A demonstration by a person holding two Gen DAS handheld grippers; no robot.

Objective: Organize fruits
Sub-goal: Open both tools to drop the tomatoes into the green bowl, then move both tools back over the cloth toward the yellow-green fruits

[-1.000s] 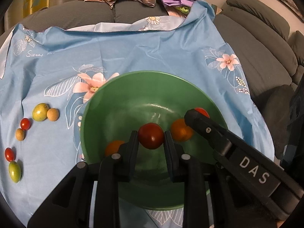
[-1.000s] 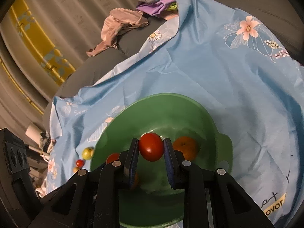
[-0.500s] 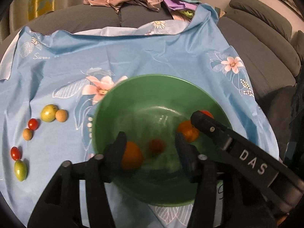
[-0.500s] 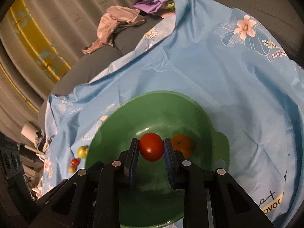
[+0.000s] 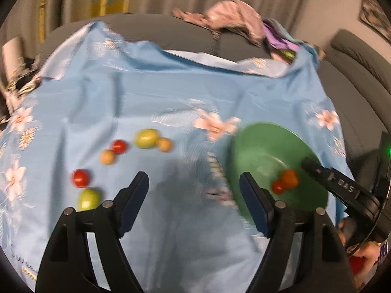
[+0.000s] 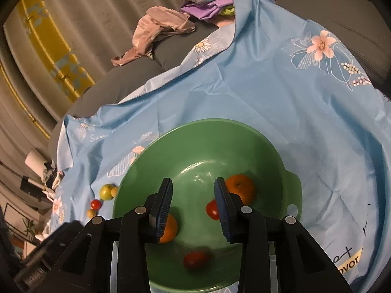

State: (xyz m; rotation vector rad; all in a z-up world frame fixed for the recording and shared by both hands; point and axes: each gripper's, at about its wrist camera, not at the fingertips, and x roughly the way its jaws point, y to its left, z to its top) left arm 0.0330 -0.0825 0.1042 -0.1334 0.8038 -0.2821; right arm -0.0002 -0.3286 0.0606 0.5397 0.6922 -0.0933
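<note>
A green bowl [image 6: 288, 183] sits on the blue flowered cloth and holds two oranges [image 6: 240, 190] and two red tomatoes [image 6: 195, 260]. My right gripper [image 6: 193, 204] is open and empty above the bowl. My left gripper [image 5: 194, 196] is open and empty over bare cloth left of the bowl [image 5: 259, 141]. Loose fruit lies on the cloth: a green fruit [image 5: 146, 138], a red tomato [image 5: 119, 146], two tan round fruits [image 5: 107, 157], another red tomato [image 5: 80, 177] and a second green fruit [image 5: 88, 199]. The right gripper's finger [image 5: 339, 188] reaches over the bowl's right side.
The cloth [image 5: 146, 92] covers a grey sofa [image 5: 354, 68]. Crumpled clothes [image 5: 232, 17] lie at the back edge. Curtains hang behind. Some clutter [image 6: 41, 171] stands off the cloth's left end.
My left gripper dropped its red tomato into the bowl, opened wide and swung left over the cloth. My right gripper has opened and its tomato has fallen into the bowl.
</note>
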